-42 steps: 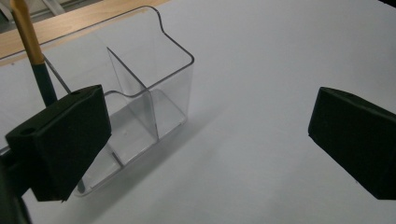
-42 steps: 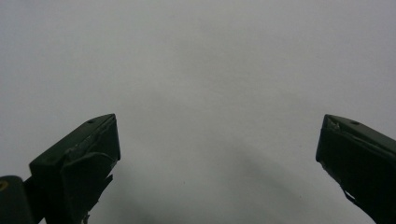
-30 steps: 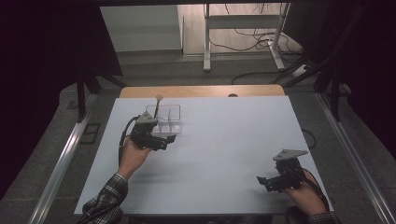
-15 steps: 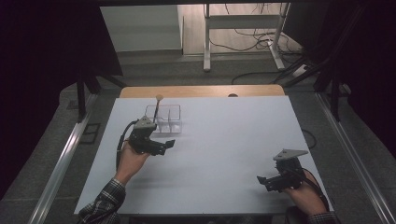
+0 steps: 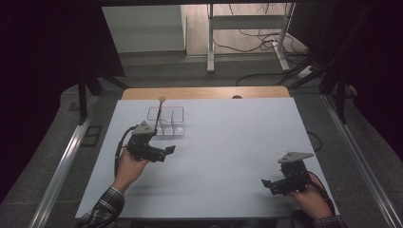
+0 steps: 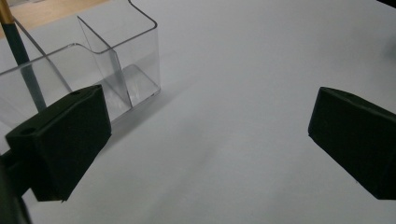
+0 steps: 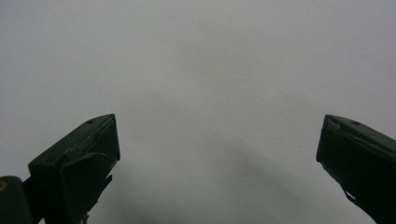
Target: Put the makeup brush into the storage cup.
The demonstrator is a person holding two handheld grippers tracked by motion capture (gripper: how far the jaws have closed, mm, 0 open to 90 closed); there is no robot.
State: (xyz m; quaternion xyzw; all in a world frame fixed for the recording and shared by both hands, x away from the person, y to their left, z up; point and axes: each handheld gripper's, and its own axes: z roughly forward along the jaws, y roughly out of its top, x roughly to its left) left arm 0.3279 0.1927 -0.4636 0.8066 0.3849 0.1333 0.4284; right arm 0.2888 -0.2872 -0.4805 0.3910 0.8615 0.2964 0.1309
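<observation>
Here, a white table [image 5: 228, 156] with a wooden far edge fills the middle of the frame, with dark curtains at both sides and cables on the floor beyond. Left of centre, the left gripper [image 5: 164, 152] hovers just beside a clear divided box [image 5: 166, 119], its jaws spread wide and empty. A dark pencil [image 5: 158, 110] stands tilted in the box's left compartment. At the lower right, the right gripper [image 5: 267, 183] also gapes, holding nothing.

Probably a lab: a bare white table [image 5: 228, 156] ringed by dark curtains [image 5: 43, 71], metal rails [image 5: 64, 161], with loose cables [image 5: 256, 40] past its far edge.
</observation>
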